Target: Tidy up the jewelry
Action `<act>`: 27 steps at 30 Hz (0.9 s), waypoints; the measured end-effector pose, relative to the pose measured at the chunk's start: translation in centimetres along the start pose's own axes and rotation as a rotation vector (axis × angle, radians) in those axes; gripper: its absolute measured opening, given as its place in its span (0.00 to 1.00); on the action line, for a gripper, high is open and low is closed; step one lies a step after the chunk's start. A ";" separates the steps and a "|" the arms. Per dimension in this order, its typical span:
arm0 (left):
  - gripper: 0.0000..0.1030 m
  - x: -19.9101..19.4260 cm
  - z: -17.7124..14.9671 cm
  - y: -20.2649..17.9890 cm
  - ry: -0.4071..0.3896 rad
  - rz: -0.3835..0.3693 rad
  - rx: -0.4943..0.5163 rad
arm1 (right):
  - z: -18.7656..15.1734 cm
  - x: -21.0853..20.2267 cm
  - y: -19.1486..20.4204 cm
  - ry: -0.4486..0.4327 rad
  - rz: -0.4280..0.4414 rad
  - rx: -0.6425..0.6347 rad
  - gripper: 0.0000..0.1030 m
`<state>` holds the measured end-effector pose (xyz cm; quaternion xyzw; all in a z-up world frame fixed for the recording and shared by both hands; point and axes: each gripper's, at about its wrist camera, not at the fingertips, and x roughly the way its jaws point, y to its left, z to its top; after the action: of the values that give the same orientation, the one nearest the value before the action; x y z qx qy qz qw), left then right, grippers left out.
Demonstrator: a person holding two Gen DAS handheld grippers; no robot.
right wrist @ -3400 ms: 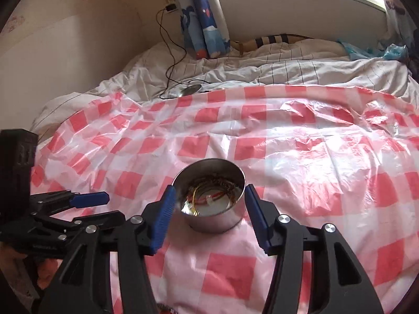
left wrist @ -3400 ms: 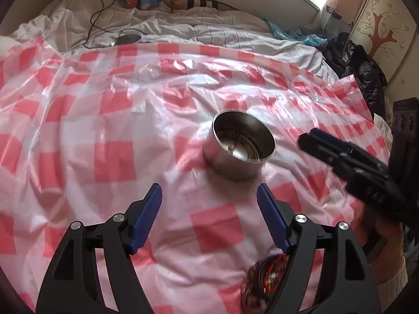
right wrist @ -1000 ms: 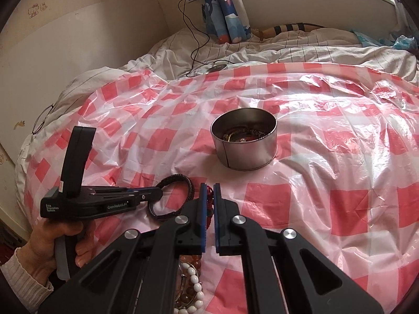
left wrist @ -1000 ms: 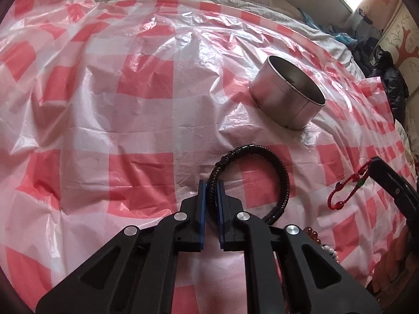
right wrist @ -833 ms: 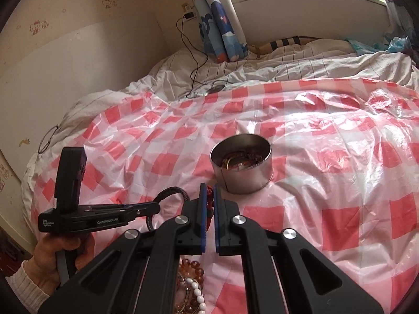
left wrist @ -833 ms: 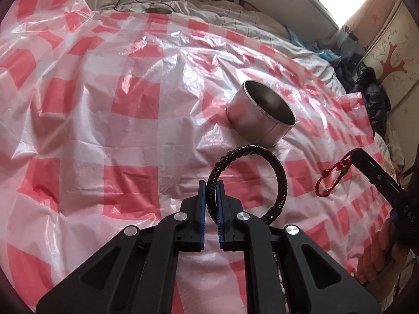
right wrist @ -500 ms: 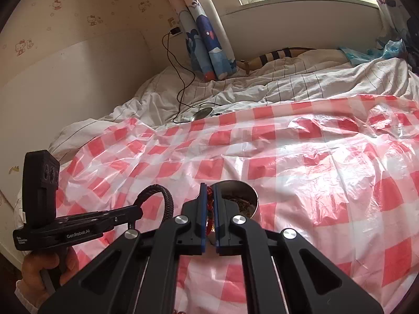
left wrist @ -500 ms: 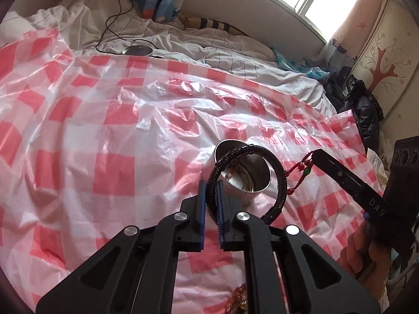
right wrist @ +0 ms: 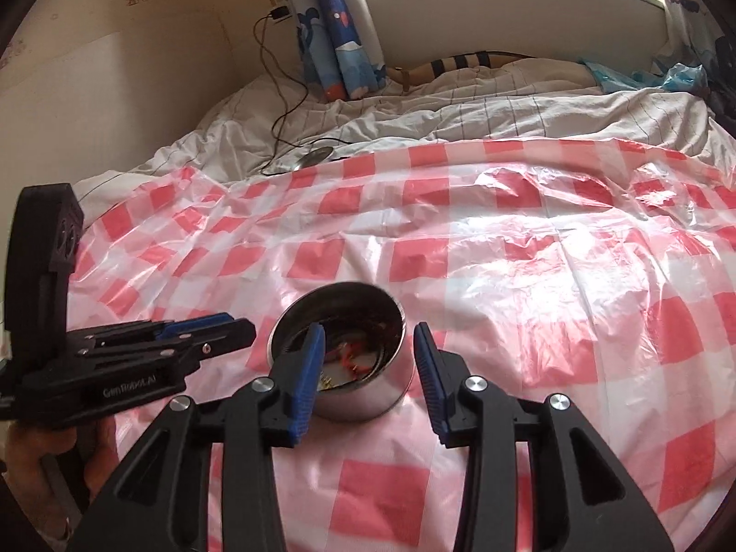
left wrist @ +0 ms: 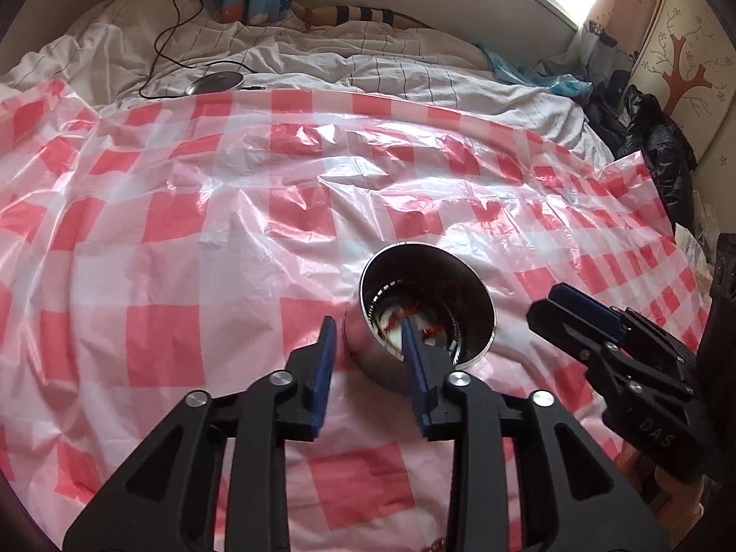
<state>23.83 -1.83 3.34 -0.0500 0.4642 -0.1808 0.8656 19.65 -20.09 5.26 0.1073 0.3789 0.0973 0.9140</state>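
Steel tin (left wrist: 425,317) on checked plastic sheet (left wrist: 184,230) over bed, jewelry (right wrist: 349,359) inside it, left gripper (left wrist: 370,368) and right gripper (right wrist: 368,363) above tin, fingers spread, empty.

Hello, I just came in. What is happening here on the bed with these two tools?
A person is sorting jewelry into a round metal tin that stands on a red-checked plastic sheet spread over the bed. Each hand holds a pair of tongs. The left tongs and the right tongs both hang open and empty right by the tin. Red and gold pieces lie inside the tin.
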 end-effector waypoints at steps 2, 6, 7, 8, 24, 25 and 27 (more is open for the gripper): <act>0.39 -1.9 -2.0 1.2 0.000 -0.029 -0.034 | -2.1 -2.2 1.0 0.050 0.080 -0.035 0.39; 0.43 -3.3 -7.3 2.6 0.089 -0.119 -0.079 | -8.1 -4.8 3.0 0.171 0.163 -0.098 0.39; 0.43 -3.2 -8.6 2.6 0.120 -0.134 -0.076 | -9.5 -5.1 3.3 0.200 0.167 -0.106 0.39; 0.43 -3.1 -9.9 2.5 0.149 -0.155 -0.074 | -10.7 -5.5 3.6 0.209 0.162 -0.113 0.39; 0.51 -3.4 -12.8 3.1 0.131 -0.222 -0.130 | -14.6 -4.5 6.3 0.296 0.190 -0.124 0.15; 0.51 -3.4 -12.8 3.1 0.129 -0.222 -0.132 | -14.6 -4.5 6.3 0.291 0.191 -0.127 0.10; 0.52 -3.4 -12.7 3.1 0.126 -0.223 -0.131 | -14.3 -4.8 6.1 0.272 0.217 -0.112 0.06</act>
<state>12.52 3.35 -1.91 -0.1464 0.5201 -0.2480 0.8041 5.56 -13.73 0.29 0.0823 0.4794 0.2301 0.8429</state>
